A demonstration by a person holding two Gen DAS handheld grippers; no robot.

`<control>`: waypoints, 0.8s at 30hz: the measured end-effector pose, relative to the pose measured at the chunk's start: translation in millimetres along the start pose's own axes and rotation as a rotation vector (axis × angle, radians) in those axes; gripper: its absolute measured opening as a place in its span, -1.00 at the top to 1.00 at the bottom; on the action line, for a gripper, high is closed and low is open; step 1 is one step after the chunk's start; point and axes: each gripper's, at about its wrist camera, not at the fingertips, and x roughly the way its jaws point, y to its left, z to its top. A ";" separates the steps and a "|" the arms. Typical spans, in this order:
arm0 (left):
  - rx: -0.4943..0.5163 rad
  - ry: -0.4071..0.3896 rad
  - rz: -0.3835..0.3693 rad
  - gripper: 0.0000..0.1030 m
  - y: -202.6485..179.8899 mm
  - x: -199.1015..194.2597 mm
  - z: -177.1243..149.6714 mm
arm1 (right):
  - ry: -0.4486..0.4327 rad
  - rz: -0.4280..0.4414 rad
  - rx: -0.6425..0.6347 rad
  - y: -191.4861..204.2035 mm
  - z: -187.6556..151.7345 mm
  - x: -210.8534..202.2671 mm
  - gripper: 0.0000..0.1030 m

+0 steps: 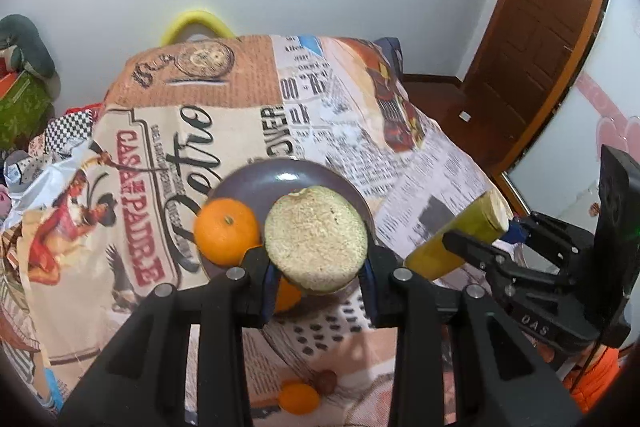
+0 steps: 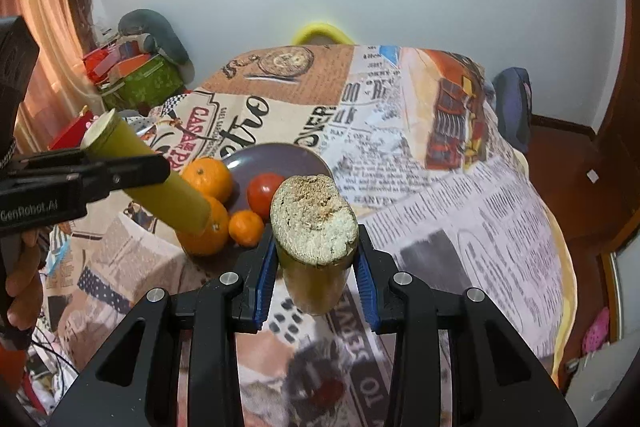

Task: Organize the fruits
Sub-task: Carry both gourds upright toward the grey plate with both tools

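Note:
My left gripper [image 1: 318,267] is shut on a green-yellow stalk piece [image 1: 316,235] whose pale fibrous cut end faces the camera. It hangs above the near rim of a dark grey plate [image 1: 256,183], beside an orange [image 1: 226,231]. My right gripper [image 2: 316,251] is shut on a second stalk piece [image 2: 314,223], held above the tablecloth to the right of the plate [image 2: 280,157]. On and around the plate lie two oranges [image 2: 208,179], a small mandarin [image 2: 246,227] and a red tomato [image 2: 264,193]. Each view shows the other gripper [image 1: 480,231] [image 2: 156,167] with its stalk.
A printed newspaper-style cloth [image 2: 460,187] covers the table. A small orange fruit [image 1: 299,398] and a brown round item [image 1: 326,381] lie near the front edge. A yellow chair back [image 2: 320,31] stands behind the table, clutter [image 2: 136,79] at the left, a wooden door [image 1: 540,39] at the right.

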 end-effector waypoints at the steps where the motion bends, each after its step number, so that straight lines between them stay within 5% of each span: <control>1: 0.000 -0.004 0.002 0.34 1.4 0.7 3.1 | 0.001 0.001 -0.005 1.9 2.6 2.4 0.36; 24: 0.034 0.067 0.047 0.34 28.1 70.6 21.8 | 0.068 0.027 -0.066 20.0 31.0 65.8 0.36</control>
